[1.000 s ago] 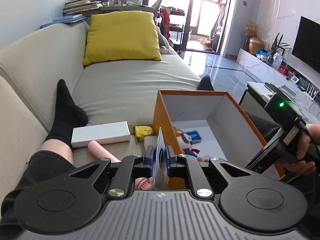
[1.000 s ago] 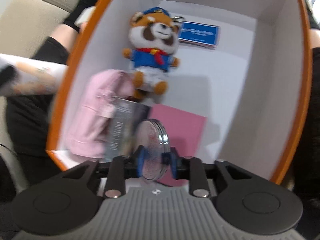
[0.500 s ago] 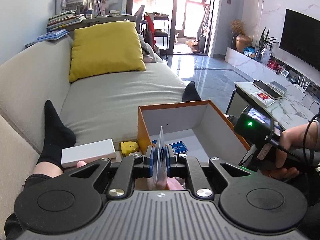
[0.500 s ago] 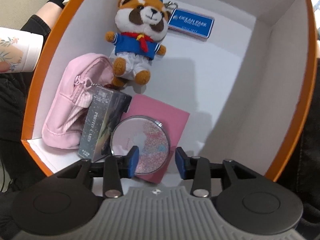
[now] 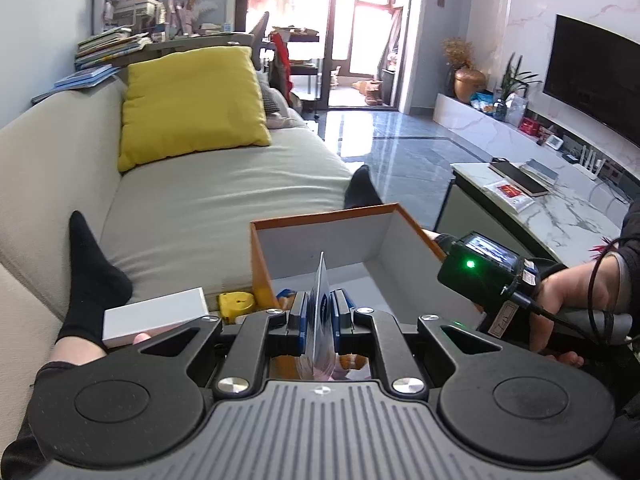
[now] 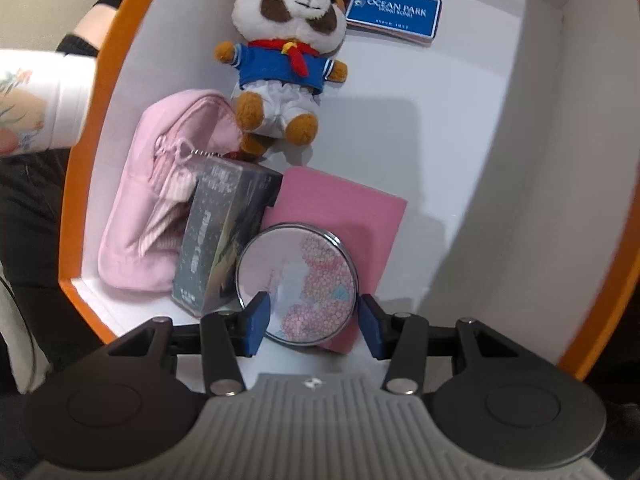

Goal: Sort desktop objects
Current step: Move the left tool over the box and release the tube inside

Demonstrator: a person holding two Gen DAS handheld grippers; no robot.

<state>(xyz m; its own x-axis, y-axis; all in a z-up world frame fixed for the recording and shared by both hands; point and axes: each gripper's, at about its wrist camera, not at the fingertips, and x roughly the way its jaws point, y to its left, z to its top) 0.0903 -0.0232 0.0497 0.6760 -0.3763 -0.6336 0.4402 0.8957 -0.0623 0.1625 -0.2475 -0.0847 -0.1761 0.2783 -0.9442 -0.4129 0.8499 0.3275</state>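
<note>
An orange box with white inside (image 5: 260,264) (image 6: 80,160) stands on the sofa. My left gripper (image 5: 320,316) is shut on a thin card (image 5: 321,292), held upright above the box's near left corner. My right gripper (image 6: 314,318) is open above the box, its fingers either side of a round pink compact mirror (image 6: 296,284) that lies on a pink booklet (image 6: 344,208). Also in the box are a dark card pack (image 6: 220,236), a pink pouch (image 6: 152,224), a red panda plush (image 6: 288,56) and a blue Ocean Park tag (image 6: 394,14).
Left of the box on the sofa (image 5: 200,200) lie a white box (image 5: 156,316), a yellow tape measure (image 5: 236,304) and a flowered white tube (image 6: 36,100). The person's legs in black socks (image 5: 92,276) flank the box. A yellow cushion (image 5: 192,104) sits farther back.
My right gripper opened and let go of the round mirror, which now lies flat on the pink booklet. My left gripper rose and shifted over the box with the card still held.
</note>
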